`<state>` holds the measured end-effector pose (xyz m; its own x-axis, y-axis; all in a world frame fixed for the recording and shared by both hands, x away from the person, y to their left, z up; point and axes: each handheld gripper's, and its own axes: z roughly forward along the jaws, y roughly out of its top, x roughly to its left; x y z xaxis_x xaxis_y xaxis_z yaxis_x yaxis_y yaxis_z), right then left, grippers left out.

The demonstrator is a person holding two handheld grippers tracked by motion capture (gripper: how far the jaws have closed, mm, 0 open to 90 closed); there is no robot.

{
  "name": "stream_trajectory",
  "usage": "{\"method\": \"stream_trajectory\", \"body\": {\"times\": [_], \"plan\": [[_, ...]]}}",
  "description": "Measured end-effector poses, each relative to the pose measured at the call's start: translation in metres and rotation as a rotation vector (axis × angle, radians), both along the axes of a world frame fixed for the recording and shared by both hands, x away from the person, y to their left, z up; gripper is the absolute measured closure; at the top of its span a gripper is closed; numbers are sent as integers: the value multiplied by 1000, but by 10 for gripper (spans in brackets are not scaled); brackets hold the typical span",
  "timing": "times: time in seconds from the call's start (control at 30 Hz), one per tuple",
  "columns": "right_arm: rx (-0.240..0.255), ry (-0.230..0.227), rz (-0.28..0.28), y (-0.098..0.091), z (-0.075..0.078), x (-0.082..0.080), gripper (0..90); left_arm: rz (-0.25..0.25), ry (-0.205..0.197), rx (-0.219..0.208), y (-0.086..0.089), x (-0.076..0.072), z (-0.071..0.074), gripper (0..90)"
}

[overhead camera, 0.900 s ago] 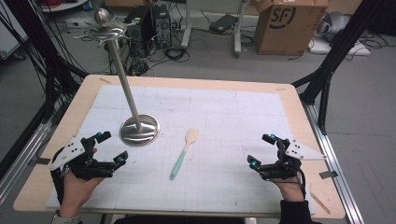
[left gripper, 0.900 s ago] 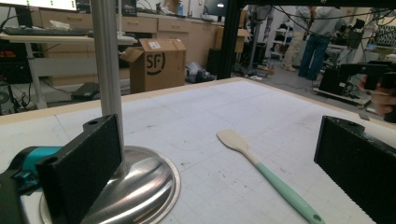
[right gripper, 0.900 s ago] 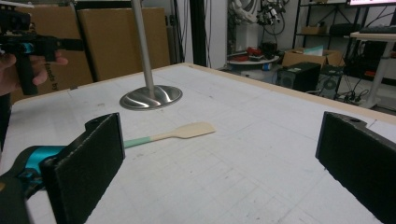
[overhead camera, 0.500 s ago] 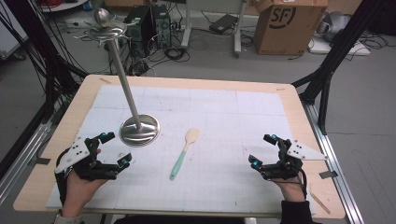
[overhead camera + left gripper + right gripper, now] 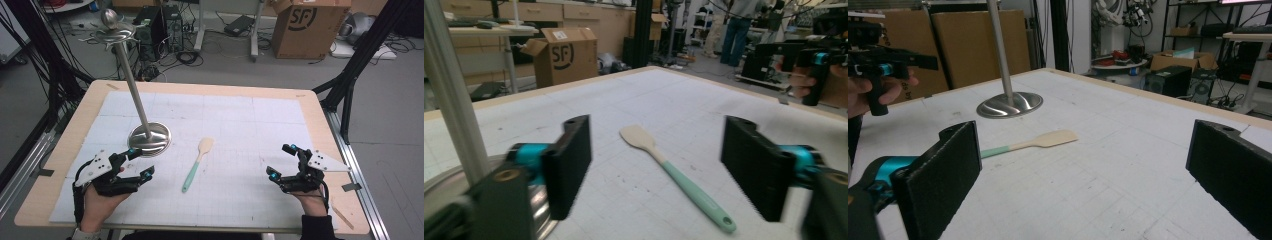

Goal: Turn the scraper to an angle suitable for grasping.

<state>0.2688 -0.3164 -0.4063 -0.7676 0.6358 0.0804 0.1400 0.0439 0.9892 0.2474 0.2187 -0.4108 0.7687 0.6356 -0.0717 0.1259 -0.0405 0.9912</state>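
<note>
— Desk surface?

— The desk [image 5: 320,107] carries a white gridded mat [image 5: 240,125] that leaves a wooden border bare on all sides. A spatula [image 5: 197,164] lies flat near the middle of the mat, pale blade toward the far edge, mint-green handle toward the near edge, slightly slanted. A metal stand [image 5: 149,137] sits on its round base left of the spatula, apart from it; its pole rises leaning toward the far left corner and ends in a disc and ball.

— Left tongs?

— The left tongs [image 5: 141,162] are held in a hand [image 5: 99,202] near the near left corner of the desk. Jaws wide apart, nothing between them. They hang just on the near side of the stand's base. In the left gripper view the spatula [image 5: 674,175] lies on the mat ahead, seen between the two jaws, with the stand's base [image 5: 439,185] at the left jaw; I cannot tell whether that jaw touches it.

— Right tongs?

— The right tongs [image 5: 281,161] are held near the near right corner, also spread wide and empty, well apart from the spatula. The right gripper view shows the spatula [image 5: 1033,142] flat on the mat beyond the left jaw, and the stand [image 5: 1009,102] farther off.

— Surroundings?

— A cardboard box [image 5: 310,25] stands on the floor beyond the far edge, with cables [image 5: 200,47] spread about.
</note>
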Motion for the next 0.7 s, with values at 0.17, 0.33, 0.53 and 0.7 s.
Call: {"method": "stream_trajectory", "body": {"times": [0.17,0.33,0.53,0.7], "plan": [[6,-2,3,0,0,0,3,21,40,48,-5,-1,-2,699],[2,2,10,2,-1,1,3,43,68,91,-14,2,-2,894],[-14,9,22,4,-2,2,3,22,126,95,-28,11,-2,898],[-15,13,38,6,-3,2,3,36,192,85,-42,28,-9,898]]}}
